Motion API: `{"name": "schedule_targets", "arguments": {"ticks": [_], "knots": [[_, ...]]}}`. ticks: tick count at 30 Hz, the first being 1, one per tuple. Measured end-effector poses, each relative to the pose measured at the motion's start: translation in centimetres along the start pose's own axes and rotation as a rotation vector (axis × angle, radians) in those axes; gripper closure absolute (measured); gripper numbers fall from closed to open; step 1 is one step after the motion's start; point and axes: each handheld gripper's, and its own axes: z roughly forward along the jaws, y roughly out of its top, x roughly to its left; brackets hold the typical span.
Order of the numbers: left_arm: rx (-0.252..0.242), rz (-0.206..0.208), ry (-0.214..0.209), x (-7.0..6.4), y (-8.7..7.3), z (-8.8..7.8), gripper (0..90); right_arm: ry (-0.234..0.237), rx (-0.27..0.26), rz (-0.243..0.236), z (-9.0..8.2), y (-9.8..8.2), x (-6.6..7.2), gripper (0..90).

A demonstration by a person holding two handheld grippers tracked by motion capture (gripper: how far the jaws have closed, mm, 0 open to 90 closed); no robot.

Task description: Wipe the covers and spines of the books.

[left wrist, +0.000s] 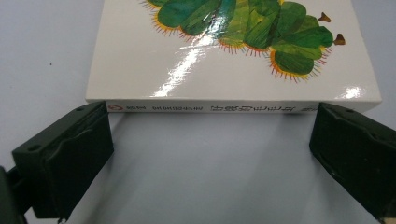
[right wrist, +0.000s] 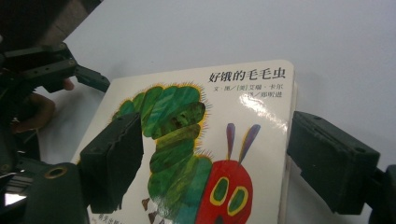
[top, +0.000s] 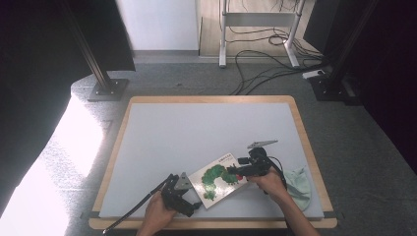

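A white board book (top: 216,181) with a green caterpillar on its cover lies flat near the table's front edge. My left gripper (top: 195,199) is at the book's lower left. In the left gripper view its jaws stand wide apart, and the gripper (left wrist: 210,119) has its tips right at the book's (left wrist: 224,56) printed spine, with bare table between the jaws. My right gripper (top: 235,172) hovers over the book's right part. In the right gripper view the gripper (right wrist: 215,130) is open: one jaw is above the cover (right wrist: 196,149), the other is beyond the book's edge.
A pale green cloth (top: 297,182) lies on the table right of my right hand. The grey mat (top: 206,128) stretches away behind the book, inside a wooden rim (top: 211,99). Cables (top: 265,69) and stand feet are on the floor beyond. The left hand (right wrist: 37,112) is in the right gripper view.
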Motion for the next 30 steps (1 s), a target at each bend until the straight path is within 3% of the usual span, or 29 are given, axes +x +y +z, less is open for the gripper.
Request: {"name": "schedule_targets", "arguments": {"ticks": [15,30], "knots": [[0.000,0.001,0.000,0.0,0.0,0.0,0.0,0.052,-0.030,0.061,-1.3,-0.8,-0.1,18.0],[0.000,0.001,0.001,0.0,0.0,0.0,0.0,0.082,-0.047,0.131,-1.0,-0.8,-0.8,18.1]]}}
